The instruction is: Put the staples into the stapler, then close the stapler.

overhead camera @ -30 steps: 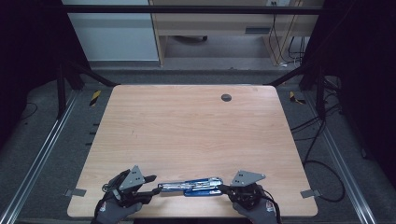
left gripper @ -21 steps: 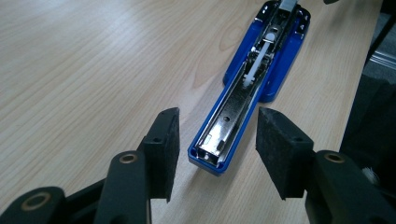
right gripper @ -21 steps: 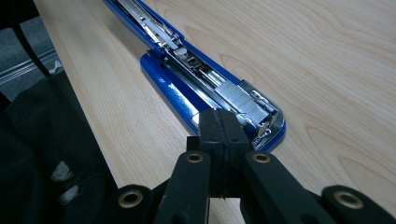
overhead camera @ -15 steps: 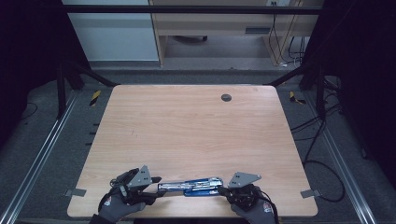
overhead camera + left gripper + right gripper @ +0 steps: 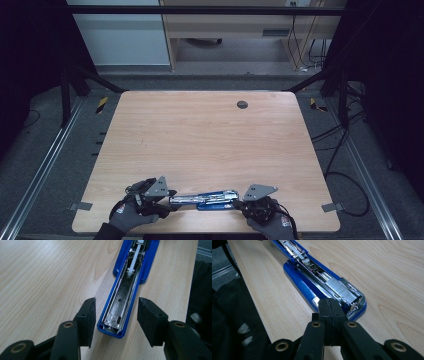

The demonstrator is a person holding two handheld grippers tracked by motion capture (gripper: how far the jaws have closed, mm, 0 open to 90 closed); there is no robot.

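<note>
A blue stapler (image 5: 205, 198) lies folded open and flat near the table's front edge, its metal magazine facing up. My left gripper (image 5: 170, 200) is at its left end. In the left gripper view the stapler (image 5: 125, 290) has its tip between the pads of the left gripper (image 5: 116, 315), which stand apart without touching it; these jaws have just been opening a little. My right gripper (image 5: 239, 204) is at the stapler's other end. In the right gripper view the right gripper (image 5: 329, 307) is shut with nothing between its jaws, its tip against the stapler (image 5: 312, 277) beside a strip of staples (image 5: 339, 288).
The wooden table (image 5: 210, 140) has a dark round grommet (image 5: 242, 104) near its far edge. The front edge runs just behind both gloved hands. Metal frame rails (image 5: 45, 165) and cables (image 5: 345, 135) flank the table on the floor.
The left gripper has shifted slightly toward the stapler's end and a little lower. The right gripper and the stapler have kept still.
</note>
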